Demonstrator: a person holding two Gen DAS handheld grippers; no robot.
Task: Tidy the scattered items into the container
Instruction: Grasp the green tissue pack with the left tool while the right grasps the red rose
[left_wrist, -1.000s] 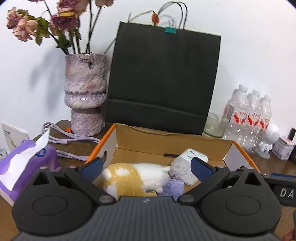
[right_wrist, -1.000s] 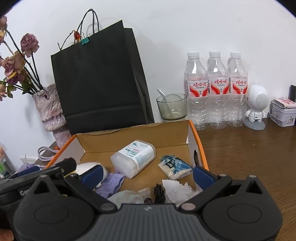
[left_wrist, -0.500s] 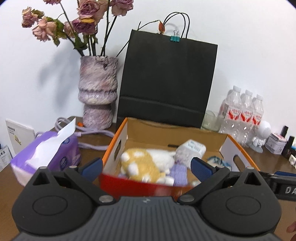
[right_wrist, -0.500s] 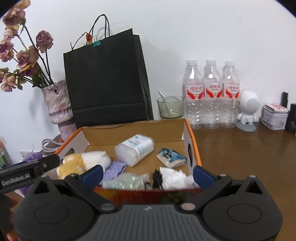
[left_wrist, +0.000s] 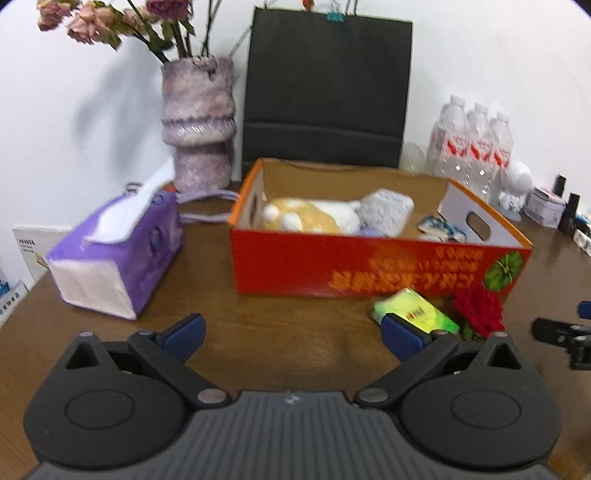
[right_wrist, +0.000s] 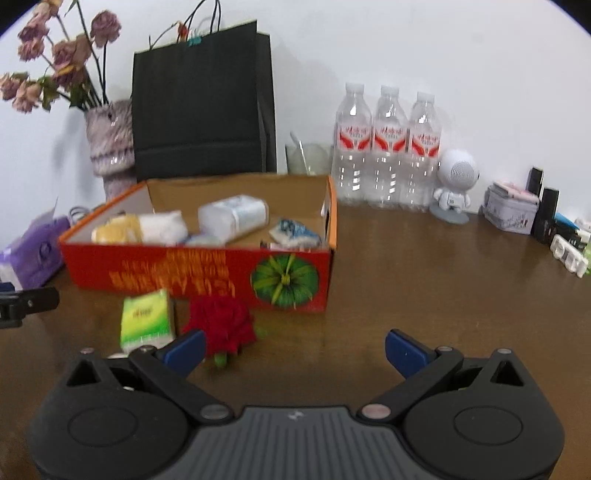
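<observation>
A red cardboard box stands on the brown table and holds a yellow-white plush toy, a white plastic case, a small packet and other items. In front of the box lie a green tissue pack and a red fabric rose. My left gripper is open and empty, in front of the box. My right gripper is open and empty, with the rose by its left finger.
A purple tissue box sits left of the box. Behind stand a vase with dried roses, a black paper bag, a glass, three water bottles, a white robot figure and a small tin.
Both grippers have drawn back from above the box toward the table's front. The box front, the green pack and the rose have come into view.
</observation>
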